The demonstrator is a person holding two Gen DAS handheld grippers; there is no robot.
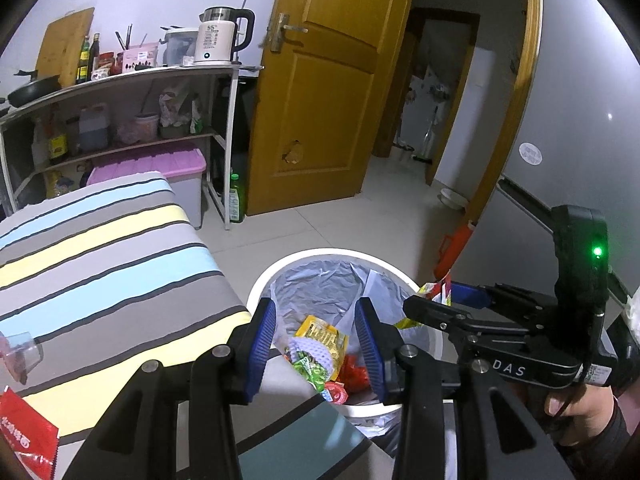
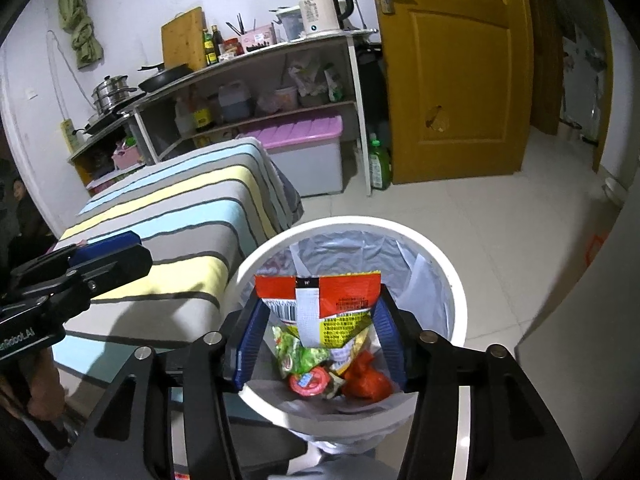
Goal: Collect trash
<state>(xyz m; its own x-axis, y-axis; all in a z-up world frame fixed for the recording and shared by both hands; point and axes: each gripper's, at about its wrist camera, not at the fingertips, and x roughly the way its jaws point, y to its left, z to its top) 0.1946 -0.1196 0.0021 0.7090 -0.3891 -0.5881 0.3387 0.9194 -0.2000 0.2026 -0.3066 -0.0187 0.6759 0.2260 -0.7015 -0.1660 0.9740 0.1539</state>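
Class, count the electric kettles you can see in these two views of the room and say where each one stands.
1. The same white electric kettle with a black handle appears in both views, standing at the door end of the top shelf of the kitchen rack. Others may be hidden behind clutter.

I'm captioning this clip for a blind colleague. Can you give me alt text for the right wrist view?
The right tool hangs over a white lined trash bin, a red and yellow snack wrapper between its blue pads. Crumpled wrappers lie in the bin. Left of it are a striped cloth surface and the left tool; behind, a kitchen shelf and wooden door.
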